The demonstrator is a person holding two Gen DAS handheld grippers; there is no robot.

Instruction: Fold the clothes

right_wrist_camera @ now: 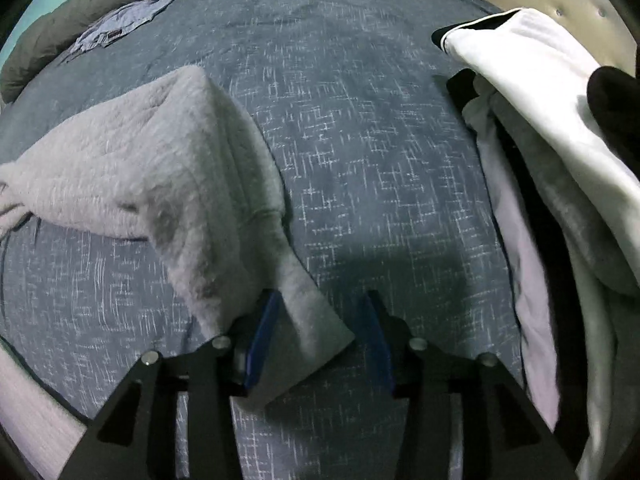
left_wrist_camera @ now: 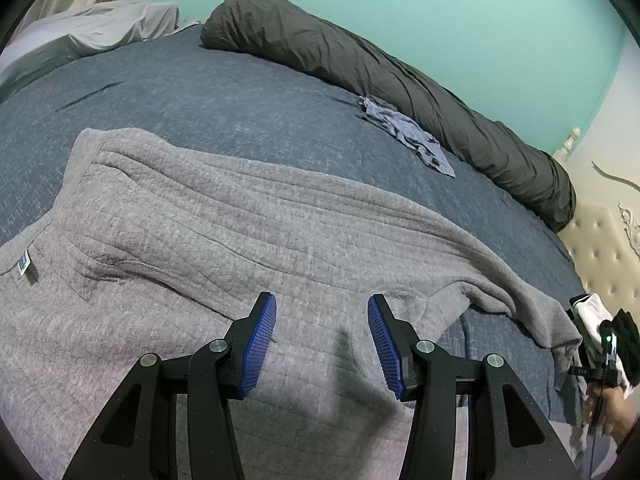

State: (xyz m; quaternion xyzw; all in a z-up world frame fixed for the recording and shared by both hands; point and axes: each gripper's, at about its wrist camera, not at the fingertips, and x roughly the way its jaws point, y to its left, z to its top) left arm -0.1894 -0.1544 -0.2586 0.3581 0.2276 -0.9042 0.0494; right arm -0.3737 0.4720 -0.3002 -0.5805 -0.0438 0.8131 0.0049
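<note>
Sleeve [right_wrist_camera: 256, 240] end lies between right gripper [right_wrist_camera: 320, 344] pads (apparently unpinched, blurred).

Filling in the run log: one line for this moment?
step: fold sleeve | left gripper: open above sweater | right gripper: open, sleeve between jaws

Grey quilted sweater [left_wrist_camera: 248, 232], blue label [left_wrist_camera: 25, 266]. Slate-blue bedspread [left_wrist_camera: 208, 92] with pale crosshatch pattern. Dark olive-grey bolster [left_wrist_camera: 400, 76]. Light blue garment [left_wrist_camera: 412, 132]. Mint-green wall [left_wrist_camera: 460, 20]. Cream tufted headboard [left_wrist_camera: 600, 248]. White garment [right_wrist_camera: 540, 80], black-trimmed. Left gripper [left_wrist_camera: 322, 344]: black, 2 blue ribbed pads [left_wrist_camera: 260, 348].
</note>
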